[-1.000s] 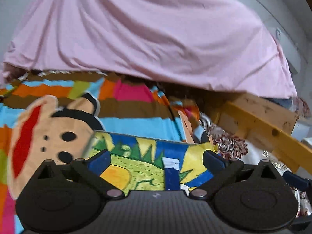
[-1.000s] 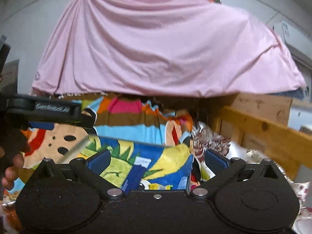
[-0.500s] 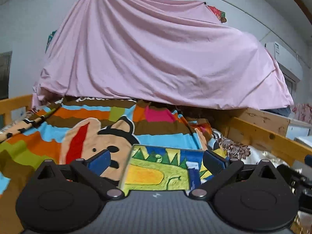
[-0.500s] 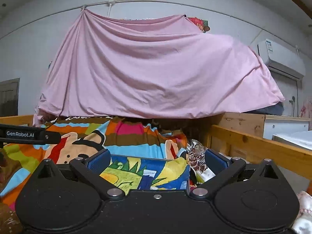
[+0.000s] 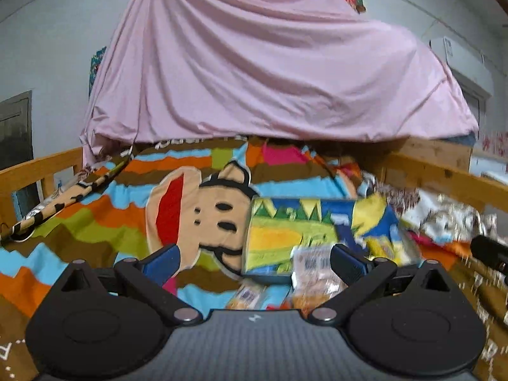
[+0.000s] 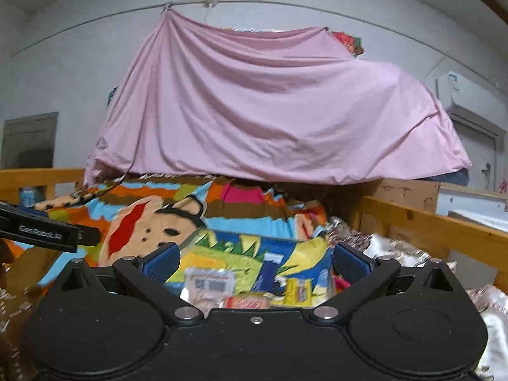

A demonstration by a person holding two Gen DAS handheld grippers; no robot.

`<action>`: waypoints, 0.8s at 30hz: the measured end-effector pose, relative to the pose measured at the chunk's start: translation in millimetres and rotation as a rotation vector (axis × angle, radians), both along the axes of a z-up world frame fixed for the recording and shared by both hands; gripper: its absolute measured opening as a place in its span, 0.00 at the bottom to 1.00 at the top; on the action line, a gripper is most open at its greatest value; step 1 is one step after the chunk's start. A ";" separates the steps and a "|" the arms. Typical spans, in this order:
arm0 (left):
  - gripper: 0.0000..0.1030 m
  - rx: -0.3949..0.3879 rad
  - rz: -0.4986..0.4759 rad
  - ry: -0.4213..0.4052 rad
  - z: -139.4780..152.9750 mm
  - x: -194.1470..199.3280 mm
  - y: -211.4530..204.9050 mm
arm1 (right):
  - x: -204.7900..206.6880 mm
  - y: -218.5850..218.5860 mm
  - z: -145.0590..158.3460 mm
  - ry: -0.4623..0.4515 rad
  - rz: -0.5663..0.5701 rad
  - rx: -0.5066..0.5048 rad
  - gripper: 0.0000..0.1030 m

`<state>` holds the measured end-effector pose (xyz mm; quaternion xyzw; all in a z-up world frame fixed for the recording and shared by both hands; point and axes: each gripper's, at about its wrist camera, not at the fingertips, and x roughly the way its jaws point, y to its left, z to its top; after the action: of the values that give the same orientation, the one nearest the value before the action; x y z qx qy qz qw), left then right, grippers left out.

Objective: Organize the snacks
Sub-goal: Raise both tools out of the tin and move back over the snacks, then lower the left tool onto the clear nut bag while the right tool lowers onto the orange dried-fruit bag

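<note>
Lying on soft striped blanket (image 5: 95, 222), crinkly snack packets (image 6: 209, 282); both grippers (image 5: 254, 260) (image 6: 255, 262) spread.

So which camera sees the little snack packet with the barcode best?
The right wrist view: the small pale barcode-labelled snack packet sits whole in front of the colourful picture box. In the left wrist view that packet is blurrier, partly behind a claw finger.

Snack packets (image 5: 312, 273) at lower centre of the left view are motion-blurred, labels unreadable; the right tool (image 5: 489, 255) is cut off at the right edge.
</note>
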<state>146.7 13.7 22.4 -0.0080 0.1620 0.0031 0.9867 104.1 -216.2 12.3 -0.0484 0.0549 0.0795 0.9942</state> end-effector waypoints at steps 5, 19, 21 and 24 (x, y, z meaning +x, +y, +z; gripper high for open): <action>1.00 0.059 -0.046 0.084 -15.6 0.3 6.2 | -12.1 17.9 -13.4 0.040 0.050 -0.039 0.99; 1.00 0.186 -0.181 0.296 -55.0 33.7 36.5 | 0.4 55.1 -49.4 0.220 0.194 -0.115 0.99; 1.00 0.201 -0.194 0.326 -62.8 41.5 42.5 | 5.7 59.5 -54.8 0.264 0.231 -0.101 0.99; 1.00 0.202 -0.203 0.352 -73.0 51.3 52.4 | 12.8 68.0 -62.7 0.308 0.267 -0.114 0.99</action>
<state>198.0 66.0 -50.6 0.1079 0.3303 -0.0786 0.9344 116.9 -148.3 -50.4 -0.0984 0.2038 0.2136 0.9503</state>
